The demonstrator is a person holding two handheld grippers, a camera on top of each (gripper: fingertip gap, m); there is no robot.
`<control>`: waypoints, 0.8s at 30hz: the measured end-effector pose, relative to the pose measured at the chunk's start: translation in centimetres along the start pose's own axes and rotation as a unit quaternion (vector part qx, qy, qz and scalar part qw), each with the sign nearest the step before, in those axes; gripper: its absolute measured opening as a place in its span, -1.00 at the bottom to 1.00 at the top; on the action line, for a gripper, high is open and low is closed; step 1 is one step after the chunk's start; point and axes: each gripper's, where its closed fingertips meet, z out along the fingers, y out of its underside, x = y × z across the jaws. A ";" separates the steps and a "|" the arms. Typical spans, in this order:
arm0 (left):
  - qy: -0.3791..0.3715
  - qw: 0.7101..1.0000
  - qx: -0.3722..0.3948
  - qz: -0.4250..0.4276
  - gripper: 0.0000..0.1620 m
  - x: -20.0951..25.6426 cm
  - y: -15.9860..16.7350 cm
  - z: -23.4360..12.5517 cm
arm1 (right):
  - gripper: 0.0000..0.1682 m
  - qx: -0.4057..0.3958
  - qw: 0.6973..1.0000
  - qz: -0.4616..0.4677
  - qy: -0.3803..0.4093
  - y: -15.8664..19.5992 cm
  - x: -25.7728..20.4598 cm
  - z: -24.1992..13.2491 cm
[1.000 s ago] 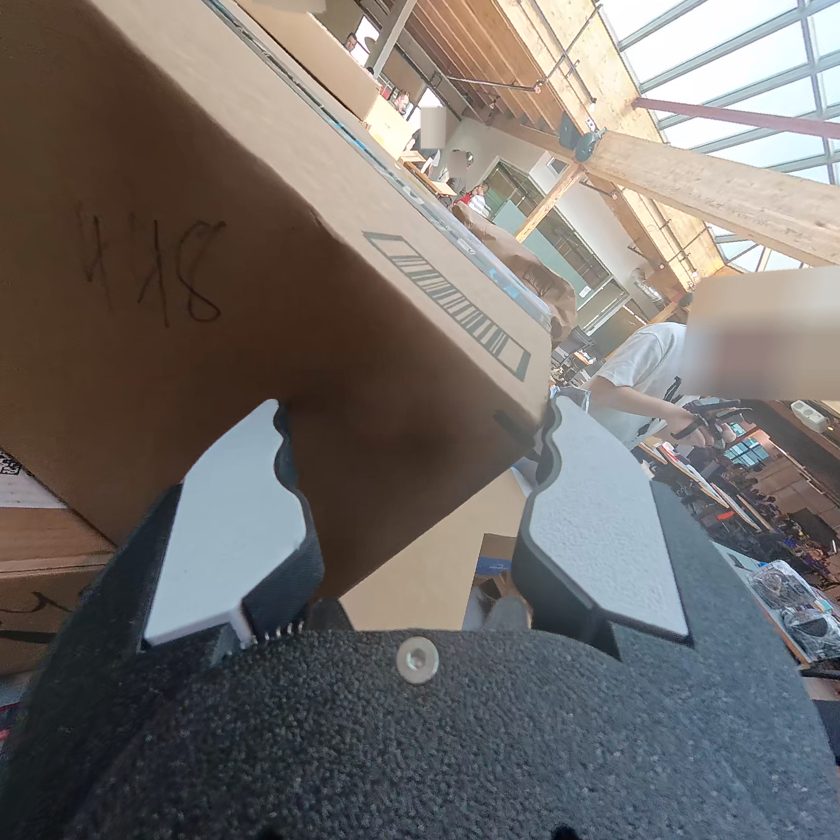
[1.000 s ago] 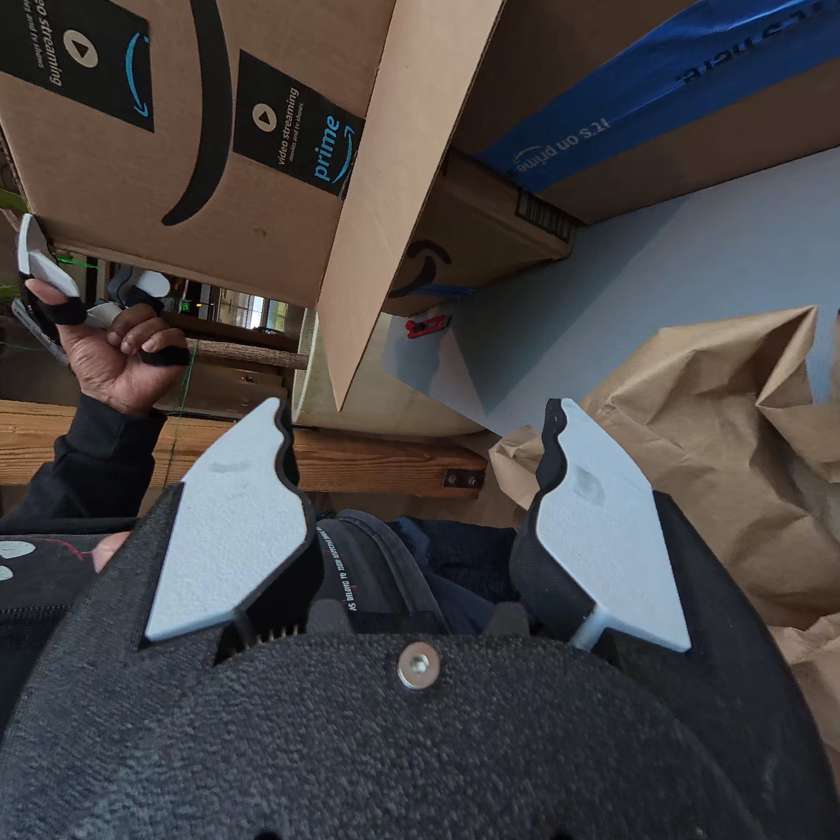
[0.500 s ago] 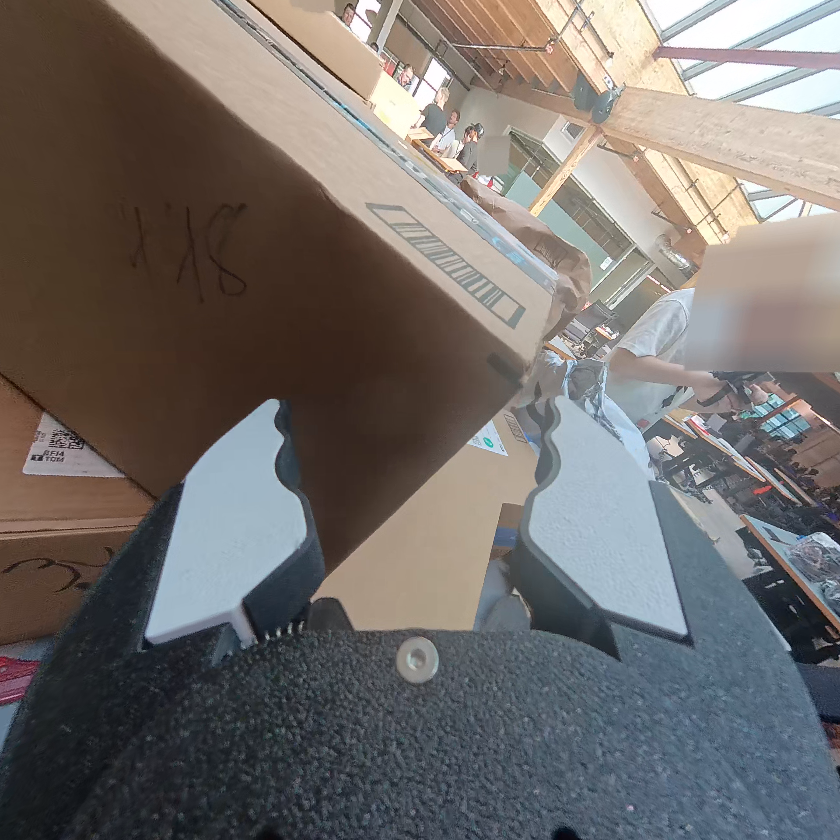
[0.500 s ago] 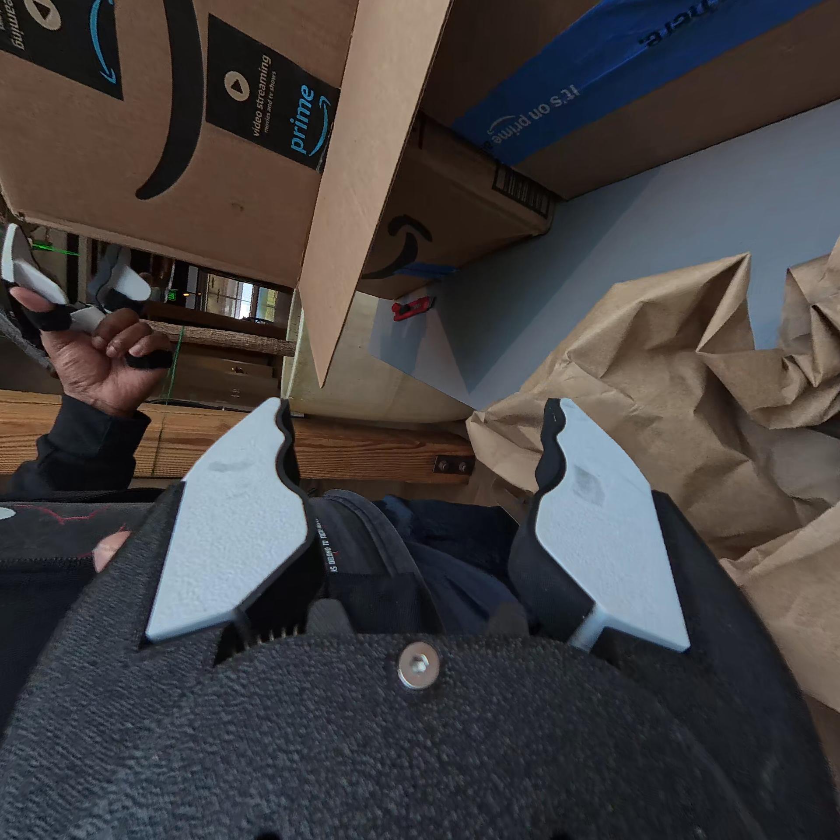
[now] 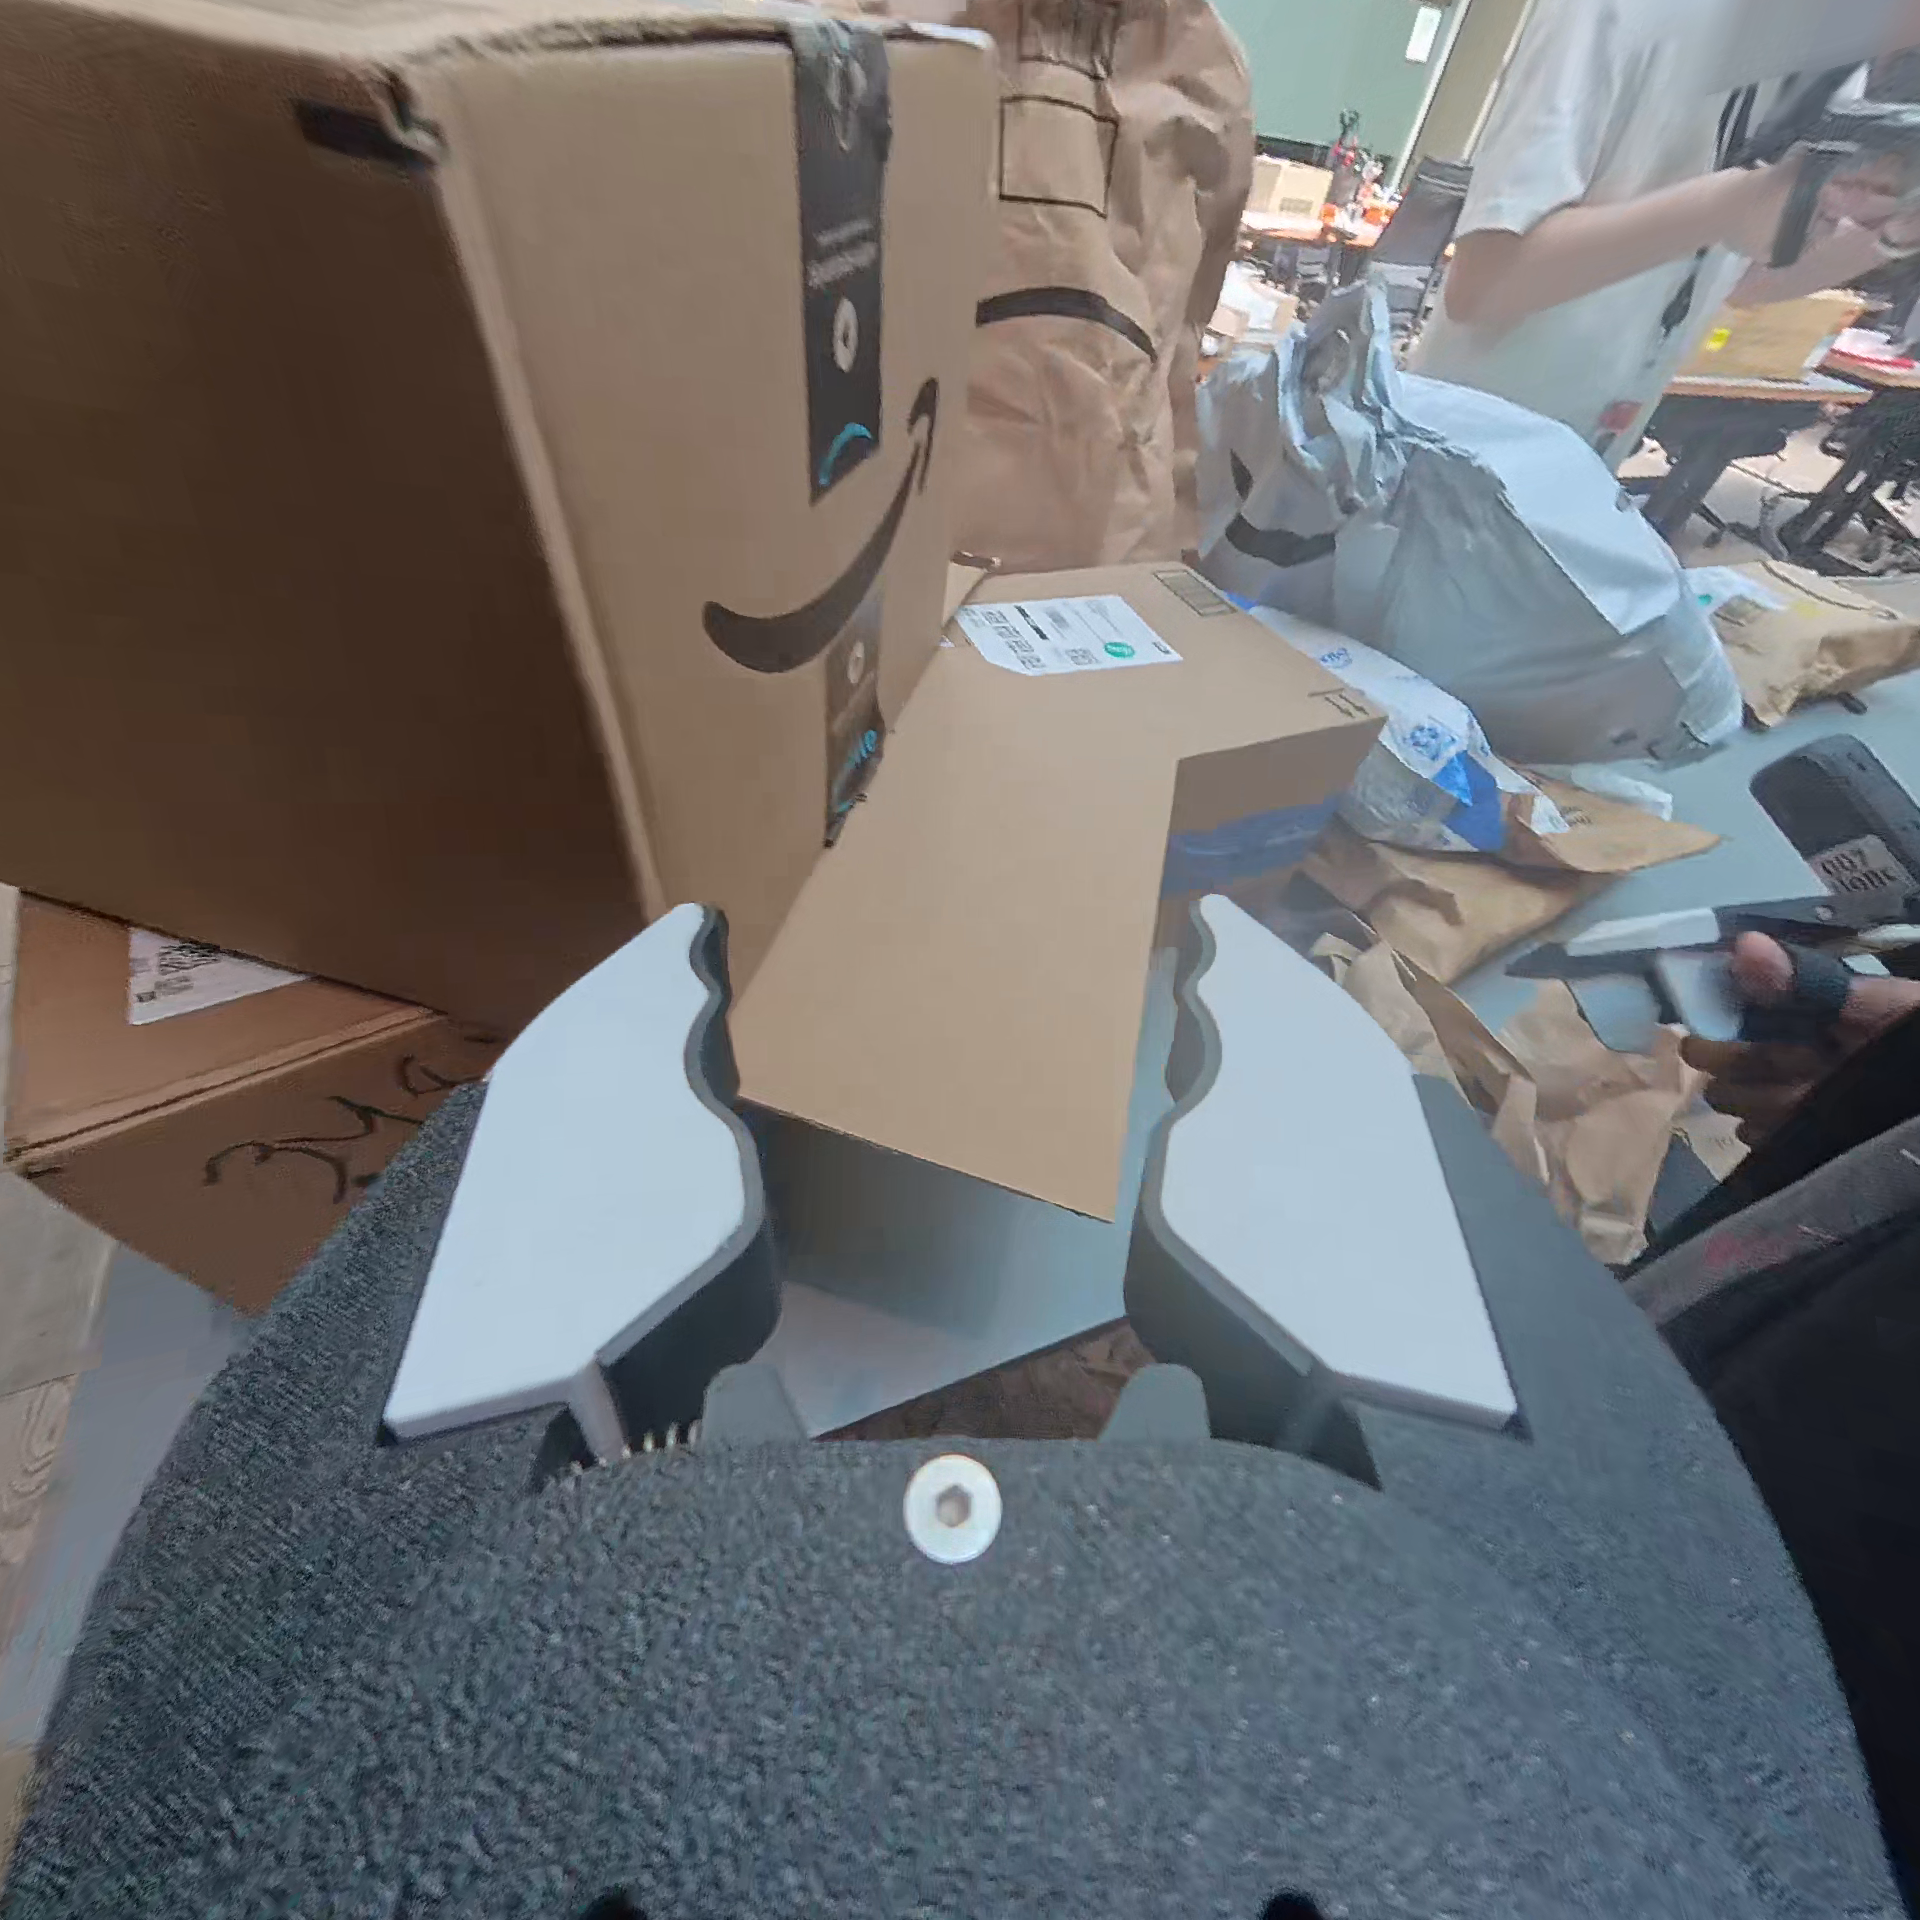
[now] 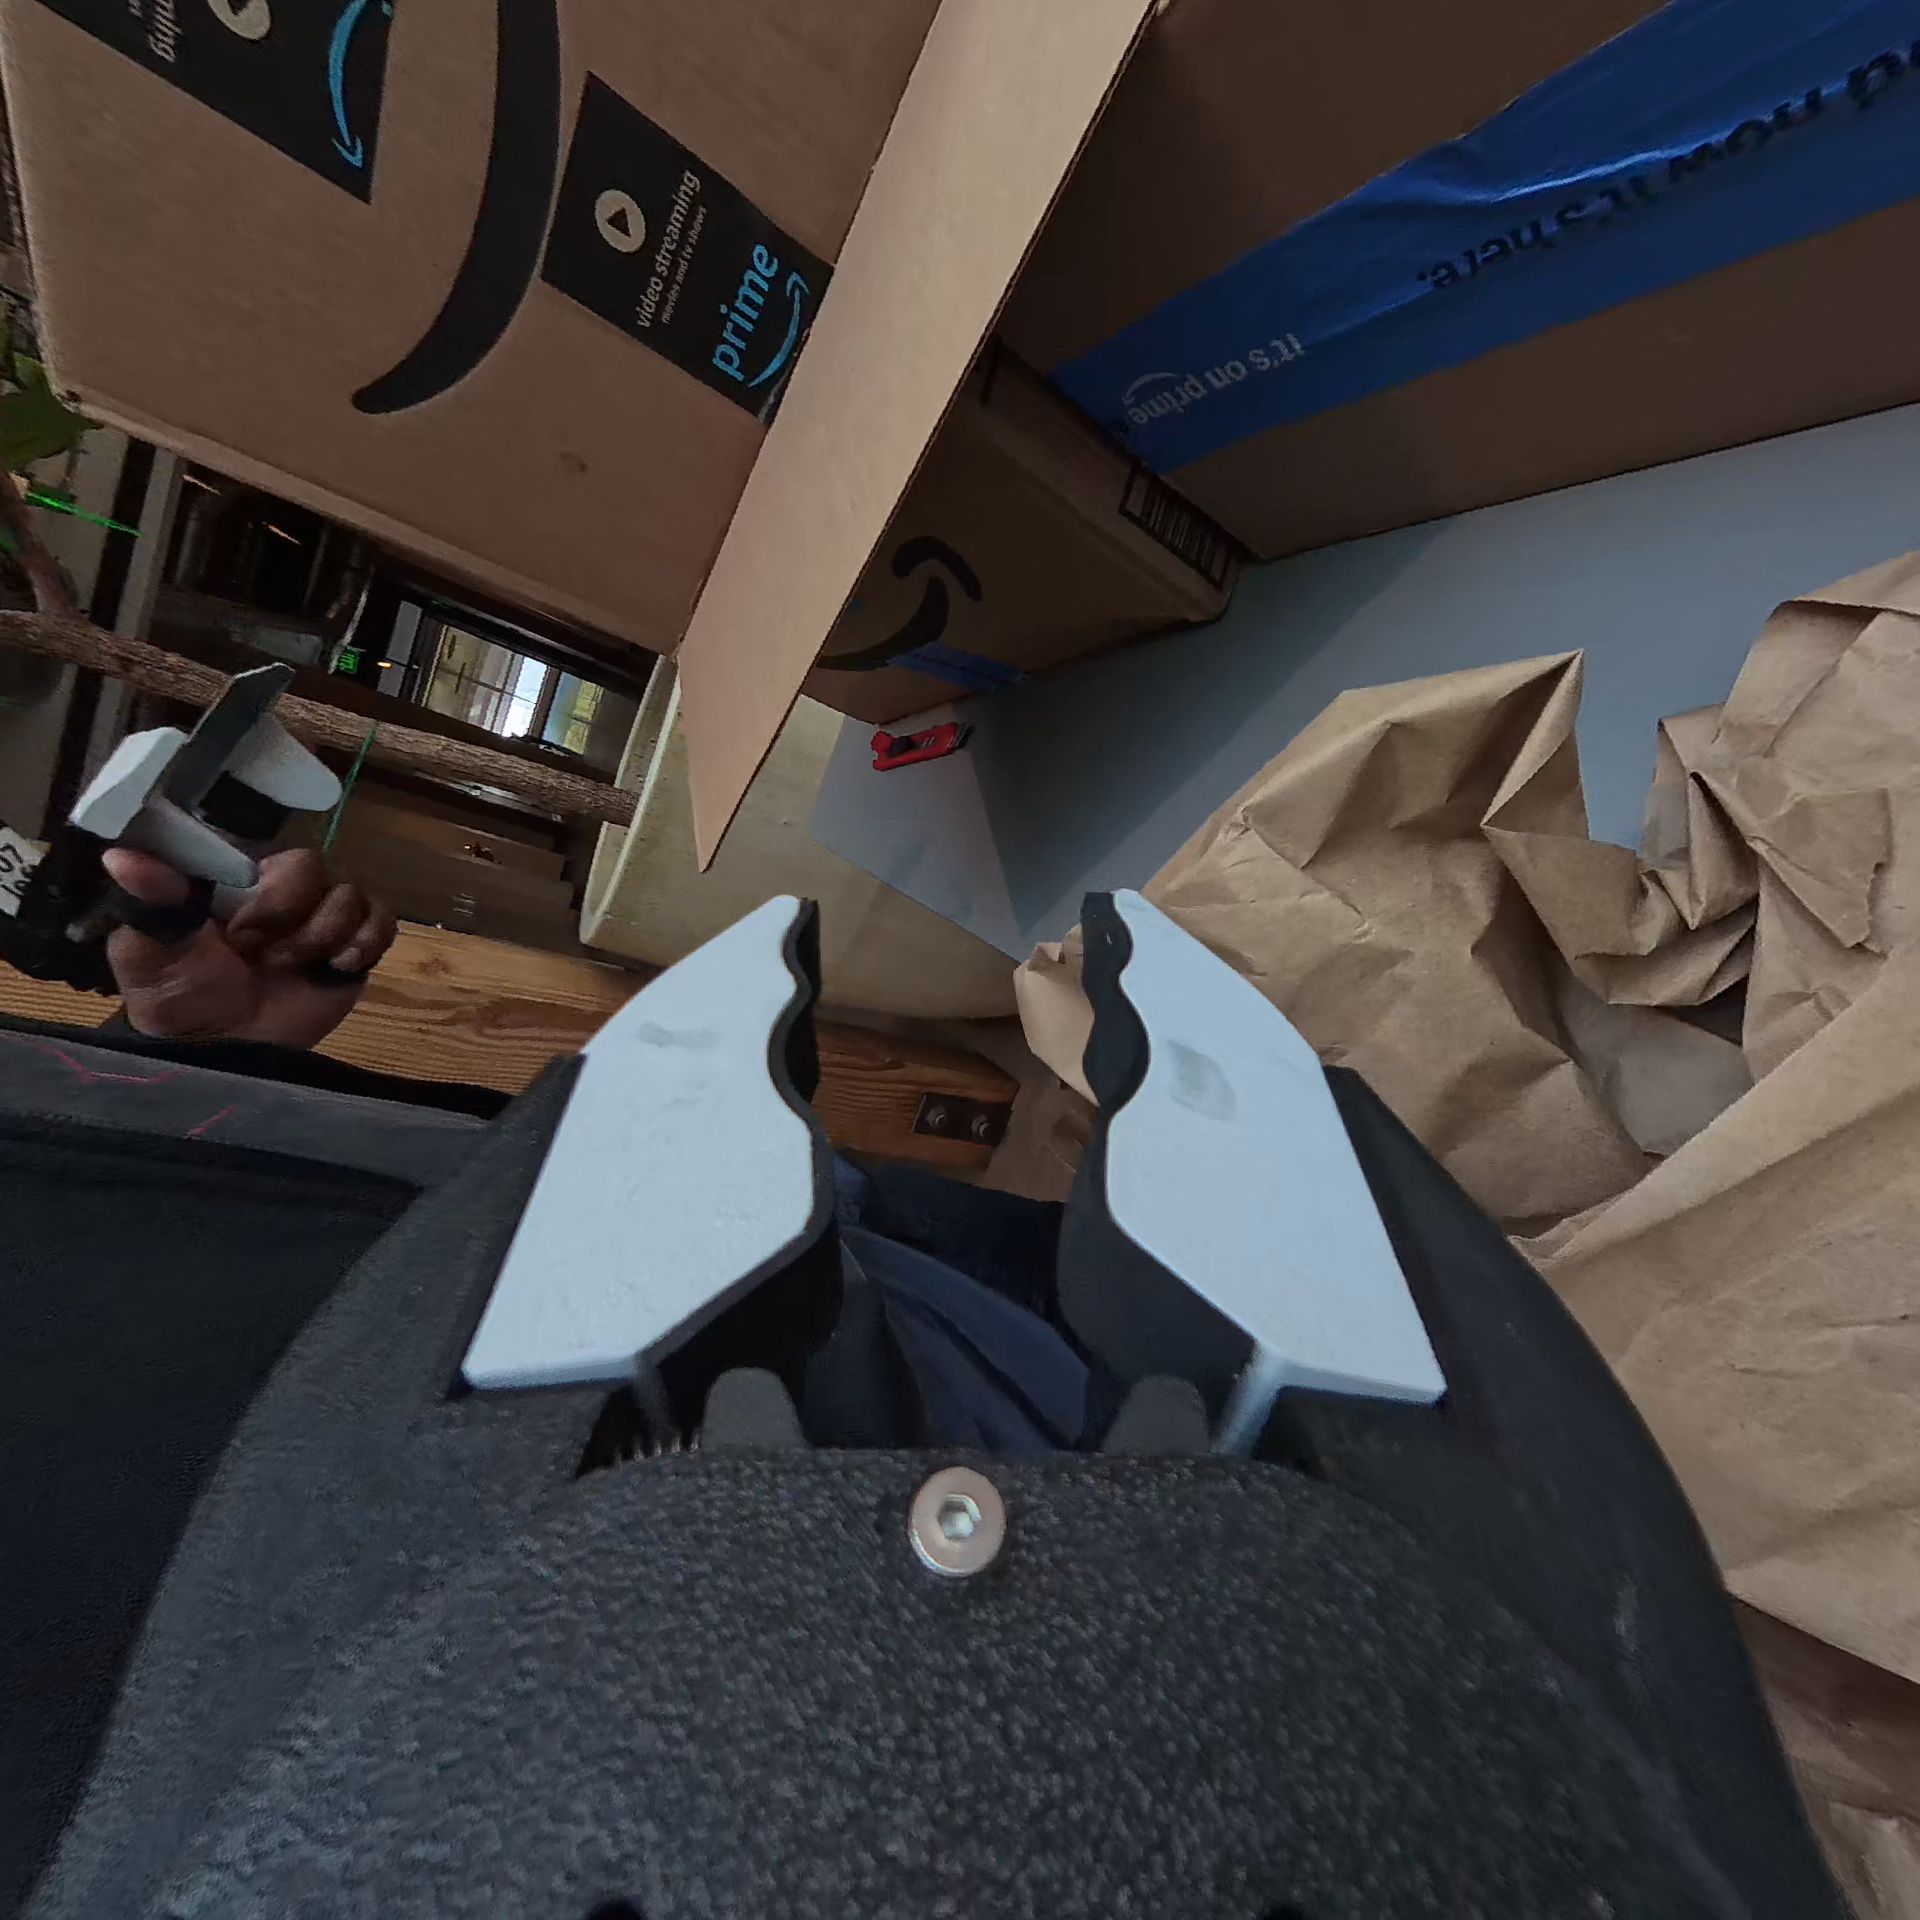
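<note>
My left gripper [image 5: 951,914] is open and empty. It points at a loose cardboard flap [image 5: 966,935] whose lower edge shows in the gap between the fingers; I see no contact. A large brown box with black tape [image 5: 416,468] stands just to its left on a flatter box [image 5: 208,1081]. My right gripper [image 6: 945,904] is empty, its jaws partly apart. It hangs off the table edge beside crumpled brown paper [image 6: 1558,987], below the same flap [image 6: 862,416]. Each view shows the other gripper in a hand: the left one [image 6: 197,779], the right one [image 5: 1662,956].
The grey table [image 6: 1455,623] carries a box with blue tape [image 6: 1455,260], a flat labelled box [image 5: 1143,665], a grey plastic mailer [image 5: 1507,582], brown paper bags [image 5: 1091,260] and a small red item [image 6: 920,743]. A person in a white shirt [image 5: 1558,156] stands behind. The gap from one gripper's tips to the other's is roughly 40 centimeters.
The left wrist view has swung down from the box side and ceiling to the flap and table. The right gripper's fingers have come closer together, and the left hand has moved up in its view.
</note>
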 end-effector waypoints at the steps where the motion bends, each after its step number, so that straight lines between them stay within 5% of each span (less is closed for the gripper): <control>1: 0.013 1.000 -0.007 0.000 0.02 0.9 0.5 0.3 | -0.41 -0.006 1.000 -0.008 0.005 0.3 0.2 0.3; 10: 0.145 0.988 -0.048 -0.004 0.03 8.8 2.3 3.8 | -0.49 -0.005 0.997 -0.066 0.039 2.1 1.0 3.2; 24: 0.194 0.979 -0.063 -0.016 0.04 10.8 0.8 7.2 | -0.46 0.015 0.997 -0.065 0.045 1.4 0.3 2.8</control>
